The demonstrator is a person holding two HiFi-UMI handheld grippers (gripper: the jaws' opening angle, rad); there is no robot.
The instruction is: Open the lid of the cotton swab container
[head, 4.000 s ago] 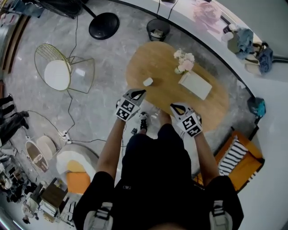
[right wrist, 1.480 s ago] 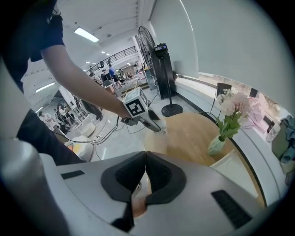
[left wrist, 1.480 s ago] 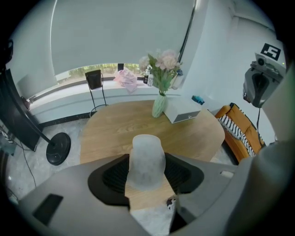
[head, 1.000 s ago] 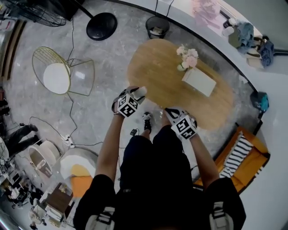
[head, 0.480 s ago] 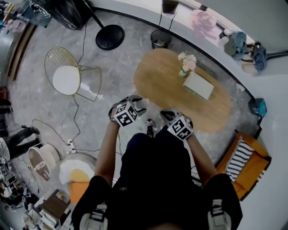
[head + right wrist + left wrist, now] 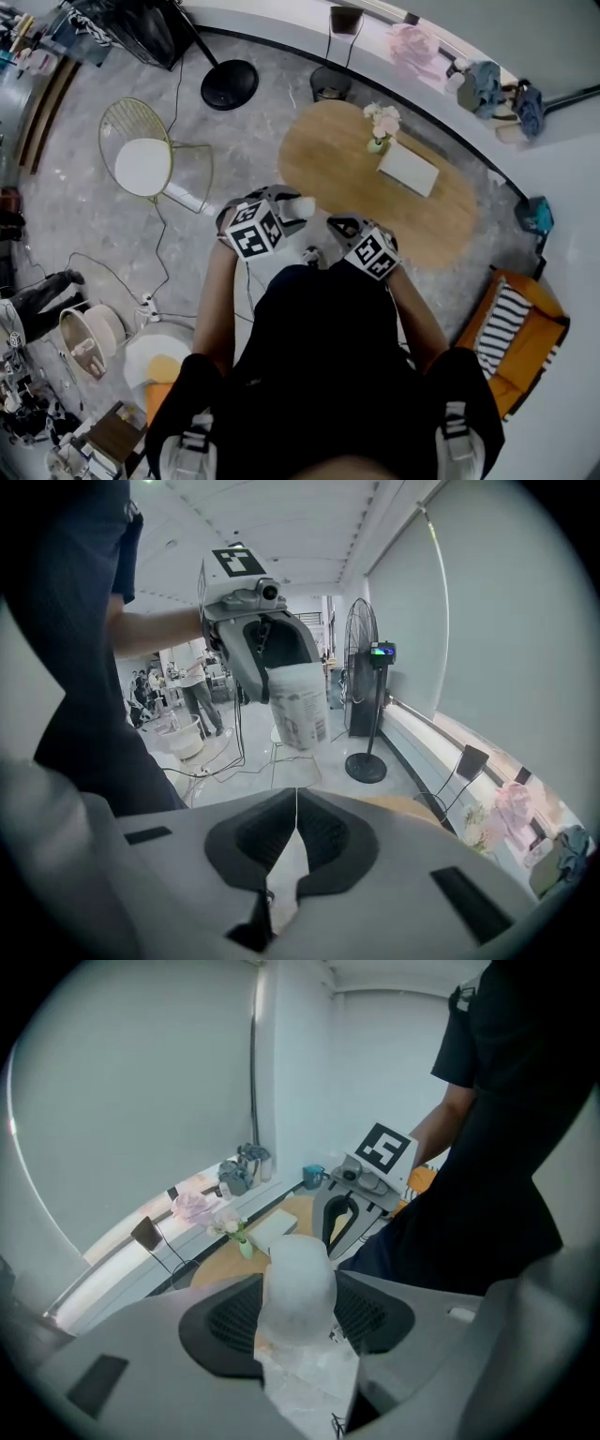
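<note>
Gripping, left gripper (image 6: 298,1321): fingers were clamped on the translucent cotton swab container (image 6: 298,1274).
Container place: it hung in the air by the near edge of the oval wooden surface (image 6: 347,178), before the person's body.
Right gripper (image 6: 296,829): fingers were pressed together with nothing between, near the container, not touching.

Both forearms reach forward from the torso, with the two grippers close together and tilted downward. The left gripper (image 6: 284,208) has its jaws clamped on the container (image 6: 298,1279), which stands up between the pads. The right gripper (image 6: 341,227) has its jaws pressed together, nothing between them
</note>
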